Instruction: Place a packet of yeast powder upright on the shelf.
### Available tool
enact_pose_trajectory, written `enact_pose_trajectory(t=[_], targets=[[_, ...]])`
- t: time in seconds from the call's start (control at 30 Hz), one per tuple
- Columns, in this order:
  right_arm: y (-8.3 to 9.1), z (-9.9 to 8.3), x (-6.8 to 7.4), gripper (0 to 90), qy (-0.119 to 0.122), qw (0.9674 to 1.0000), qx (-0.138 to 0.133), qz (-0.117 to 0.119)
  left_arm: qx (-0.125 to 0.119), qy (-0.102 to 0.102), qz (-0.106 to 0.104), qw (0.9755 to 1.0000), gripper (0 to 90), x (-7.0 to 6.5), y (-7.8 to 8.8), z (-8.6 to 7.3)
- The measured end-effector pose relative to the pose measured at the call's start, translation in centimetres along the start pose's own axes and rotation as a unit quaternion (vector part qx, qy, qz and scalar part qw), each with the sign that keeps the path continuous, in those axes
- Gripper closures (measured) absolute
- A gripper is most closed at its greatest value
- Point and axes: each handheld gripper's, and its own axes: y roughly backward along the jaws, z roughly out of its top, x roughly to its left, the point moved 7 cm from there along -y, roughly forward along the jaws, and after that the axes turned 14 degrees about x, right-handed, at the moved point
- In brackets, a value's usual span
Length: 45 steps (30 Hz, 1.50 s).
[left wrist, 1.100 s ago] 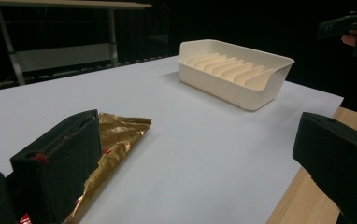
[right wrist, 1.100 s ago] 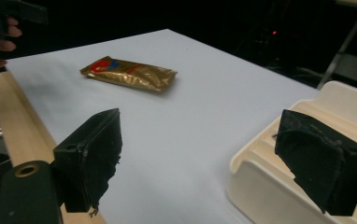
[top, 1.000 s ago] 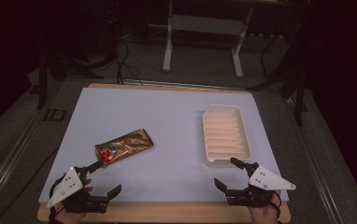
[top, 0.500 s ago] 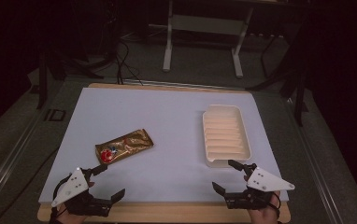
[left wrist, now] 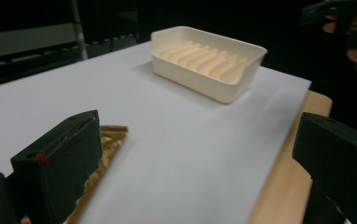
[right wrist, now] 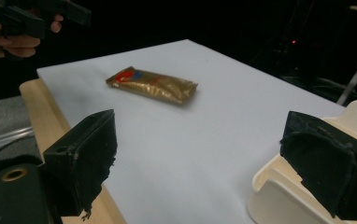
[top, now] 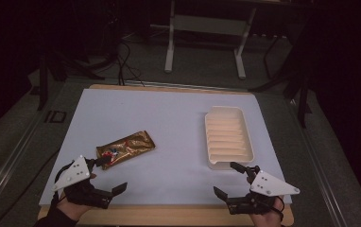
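A gold snack packet (top: 125, 148) with a red and blue end lies flat on the white mat (top: 169, 118), left of centre. To its right stands a cream ribbed tray (top: 228, 137) with nothing in it. My left gripper (top: 114, 174) is open at the front left, one fingertip close to the packet's printed end. In the left gripper view, the packet (left wrist: 106, 144) peeks out beside the left jaw, and the tray (left wrist: 209, 60) stands farther off. My right gripper (top: 225, 178) is open just in front of the tray's near end. The right gripper view shows the packet (right wrist: 153, 84) across the mat.
The mat lies on a wooden table whose bare edge (top: 169, 217) runs along the front. Dark floor, cables and a metal stand (top: 204, 28) lie beyond the far edge. The other hand and its gripper (right wrist: 27, 18) show at the top left of the right gripper view.
My left gripper has moved slightly forward, toward the packet's near end. The right gripper has barely shifted. Both stay open.
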Motion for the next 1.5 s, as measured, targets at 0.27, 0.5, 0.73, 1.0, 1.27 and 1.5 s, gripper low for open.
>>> enact_pose_trajectory(t=[0.27, 0.5, 0.73, 1.0, 1.27, 1.5], targets=[[0.0, 0.3, 0.6, 10.8, 0.014, 0.9999, -0.006, 0.008, 0.007, -0.006, 0.005, 0.9999, 3.5, 2.3, -0.9, 2.2], [0.1, 0.3, 0.7, 13.0, 0.009, 0.9999, -0.007, 0.011, 0.016, -0.004, 0.021, 0.9997, 5.7, 4.6, -2.1, 3.3], [0.0, 0.2, 0.9, 13.7, 0.012, 0.9998, -0.001, 0.016, 0.030, -0.007, 0.021, 0.9993, 7.4, 6.2, -3.9, 4.1], [0.0, 0.2, 0.8, 13.7, 0.011, 0.9998, -0.001, 0.017, 0.048, -0.007, 0.019, 0.9987, 14.7, 7.8, -6.2, 4.2], [-0.1, 0.1, 0.9, 13.7, 0.011, 0.9997, -0.002, 0.020, 0.062, -0.010, 0.019, 0.9979, 20.5, 8.9, -8.4, 4.1], [-0.2, 0.0, 1.0, 13.8, 0.011, 0.9996, 0.001, 0.026, 0.084, -0.004, 0.028, 0.9960, 21.5, 10.7, -10.3, 3.8]])
